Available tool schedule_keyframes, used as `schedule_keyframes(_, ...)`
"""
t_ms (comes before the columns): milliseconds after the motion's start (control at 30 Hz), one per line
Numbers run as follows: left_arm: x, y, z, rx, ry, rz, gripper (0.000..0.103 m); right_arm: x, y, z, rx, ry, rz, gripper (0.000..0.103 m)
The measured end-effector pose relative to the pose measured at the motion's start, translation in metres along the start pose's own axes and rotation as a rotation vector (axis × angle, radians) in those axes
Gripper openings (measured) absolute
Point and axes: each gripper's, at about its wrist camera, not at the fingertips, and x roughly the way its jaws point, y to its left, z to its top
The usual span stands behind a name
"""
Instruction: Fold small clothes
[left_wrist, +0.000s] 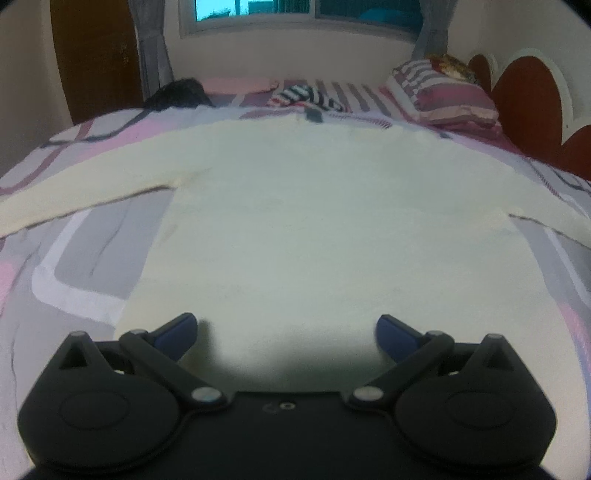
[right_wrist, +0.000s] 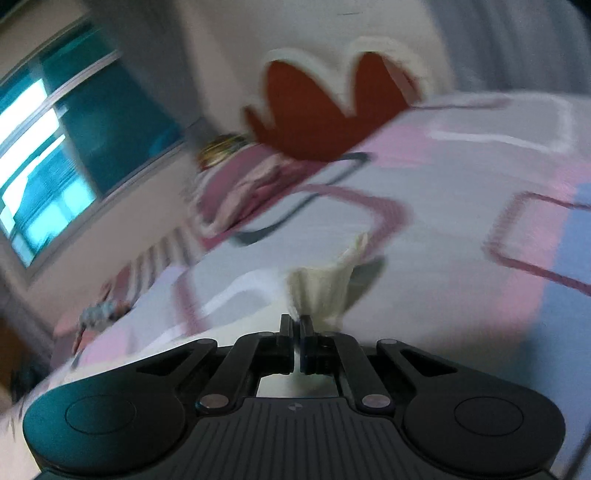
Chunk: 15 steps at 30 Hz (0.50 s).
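A cream long-sleeved top lies flat on the patterned bedspread, sleeves spread out to both sides. The left gripper hovers over its hem, jaws wide apart and empty. The right gripper is clamped tight on a bunched end of the cream cloth (the view is badly blurred).

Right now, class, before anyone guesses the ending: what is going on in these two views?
A person is folding a cream long-sleeved top spread flat on a bed with a pink and grey patterned sheet. The right claw is shut on a bunched bit of cream fabric, apparently a sleeve end lifted off the sheet. The left claw is open above the hem, gripping nothing. No fold is finished yet.
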Motion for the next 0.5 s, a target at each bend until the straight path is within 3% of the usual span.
schedule_keyframes(267,0.009,0.022,0.007,-0.062,0.007,0.009,0.103,0.008,0.145,-0.063,-0.212,0.124,0.29,0.002)
schedule_keyframes(400,0.015,0.036,0.013,-0.058,0.009,0.011,0.102,0.013,0.21,-0.106,-0.283,0.207,0.391,0.002)
schedule_keyframes(500,0.021,0.051,0.027,-0.064,-0.017,0.067,0.101,0.015,0.248,-0.137,-0.348,0.241,0.429,0.002)
